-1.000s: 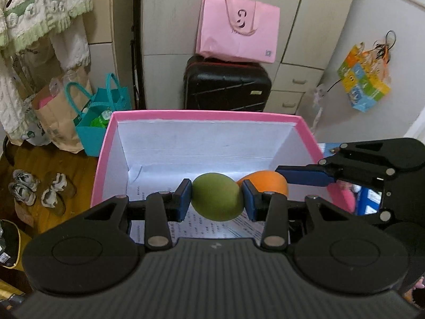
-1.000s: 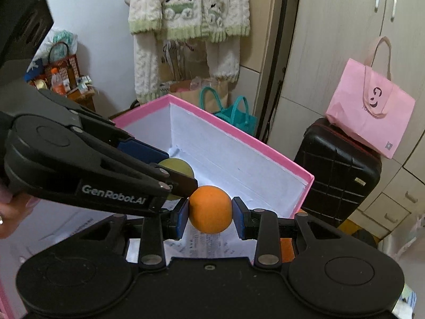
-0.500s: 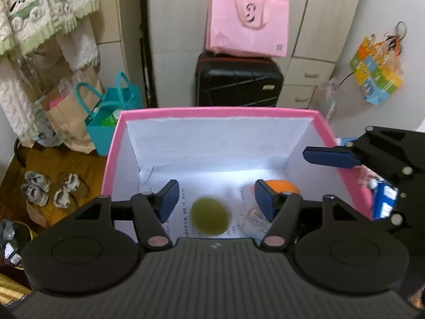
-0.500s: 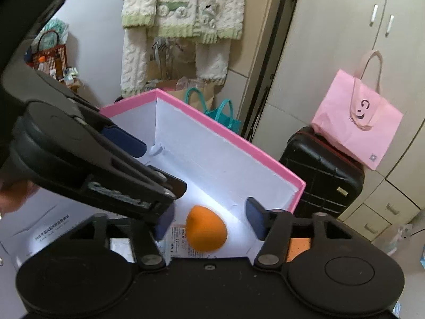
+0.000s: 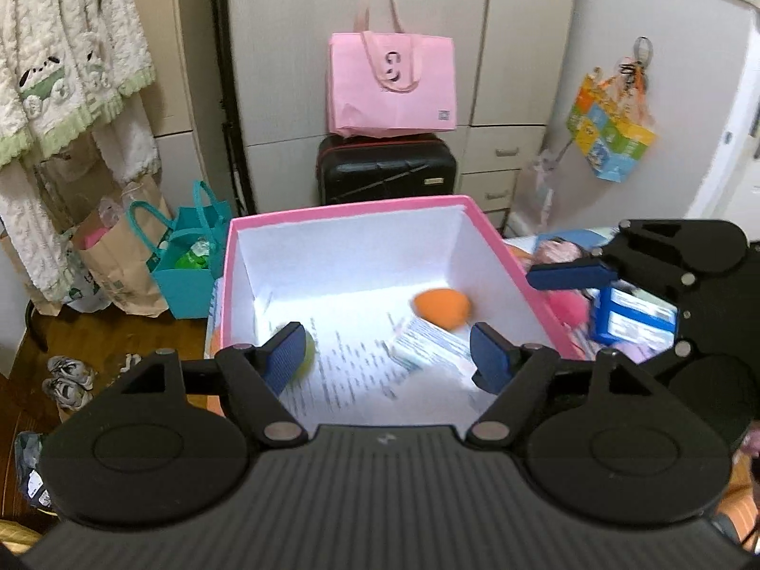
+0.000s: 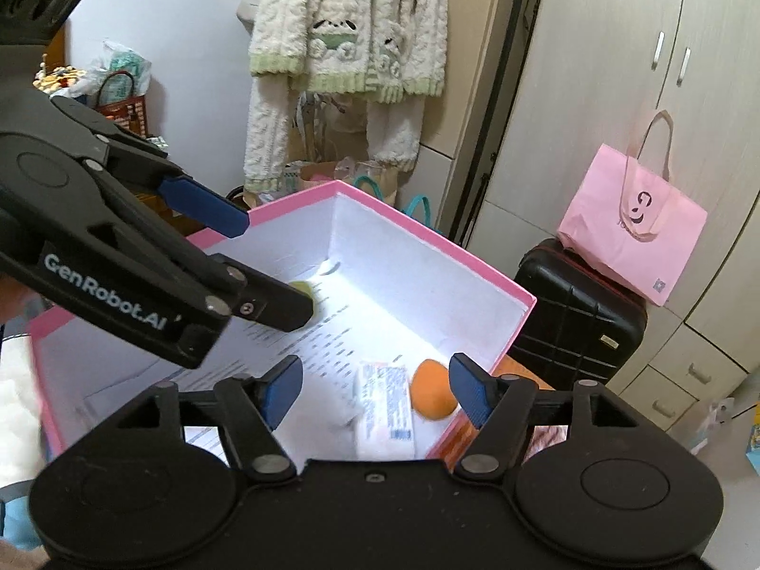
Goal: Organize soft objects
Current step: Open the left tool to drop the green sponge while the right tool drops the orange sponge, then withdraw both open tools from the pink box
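The 2 claws, left gripper (image 5: 388,352) and right gripper (image 6: 374,390), are hanging spread and empty, jaws having just been opening; the orange ball (image 6: 433,397) and green ball (image 6: 304,289) are now lying released inside the pink box (image 6: 437,243), so this drop looks done. The green ball is mostly hidden behind a finger.

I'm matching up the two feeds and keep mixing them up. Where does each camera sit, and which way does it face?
Left wrist view: sits on the left gripper, looking down into the pink box toward the black suitcase; its own open fingers show, and the right gripper at right.
Right wrist view: sits on the right gripper, looking down into the box from its right side, toward the hanging sweater; the left gripper crosses at left.
Shared: box, orange ball, green ball, suitcase, pink bag.
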`<state>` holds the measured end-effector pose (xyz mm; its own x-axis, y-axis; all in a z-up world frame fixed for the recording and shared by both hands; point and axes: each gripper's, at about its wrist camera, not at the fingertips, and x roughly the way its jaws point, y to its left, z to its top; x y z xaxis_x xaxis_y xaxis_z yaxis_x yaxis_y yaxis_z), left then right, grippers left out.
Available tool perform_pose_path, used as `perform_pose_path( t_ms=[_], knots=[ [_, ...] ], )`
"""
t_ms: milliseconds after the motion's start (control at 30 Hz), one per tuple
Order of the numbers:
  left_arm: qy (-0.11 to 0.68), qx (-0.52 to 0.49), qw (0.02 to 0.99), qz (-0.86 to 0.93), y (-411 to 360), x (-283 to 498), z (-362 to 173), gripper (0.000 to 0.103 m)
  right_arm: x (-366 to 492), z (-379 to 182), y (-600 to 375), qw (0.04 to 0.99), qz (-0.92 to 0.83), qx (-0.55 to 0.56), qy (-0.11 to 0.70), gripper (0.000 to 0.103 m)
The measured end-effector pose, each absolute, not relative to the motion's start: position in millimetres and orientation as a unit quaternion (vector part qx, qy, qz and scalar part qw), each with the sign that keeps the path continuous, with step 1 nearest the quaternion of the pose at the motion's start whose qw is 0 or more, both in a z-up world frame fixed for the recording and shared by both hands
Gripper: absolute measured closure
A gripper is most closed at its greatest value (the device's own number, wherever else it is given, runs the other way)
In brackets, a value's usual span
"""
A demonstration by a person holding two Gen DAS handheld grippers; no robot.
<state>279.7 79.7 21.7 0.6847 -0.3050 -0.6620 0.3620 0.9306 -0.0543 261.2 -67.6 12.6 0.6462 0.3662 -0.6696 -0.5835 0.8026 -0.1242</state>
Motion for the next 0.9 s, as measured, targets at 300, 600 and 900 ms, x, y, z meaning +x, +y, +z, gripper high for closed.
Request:
perform_pose_path(
  t_ms=[300, 600, 900],
  knots=[
    [0.346, 0.050, 0.910, -0.222, 82, 227, 42, 0.026, 217, 39, -79, 0.893, 0.271, -0.161, 0.321, 0.027],
    [0.327, 0.071, 0.907, -0.254, 79, 176, 60, 0.019, 181, 57, -98, 0.891, 0.272, -0.144, 0.333, 0.023],
    [0.321, 0.088, 0.899, -0.284, 65, 137, 69, 0.017, 146, 63, -125, 0.894, 0.258, -0.133, 0.342, 0.021]
  ],
)
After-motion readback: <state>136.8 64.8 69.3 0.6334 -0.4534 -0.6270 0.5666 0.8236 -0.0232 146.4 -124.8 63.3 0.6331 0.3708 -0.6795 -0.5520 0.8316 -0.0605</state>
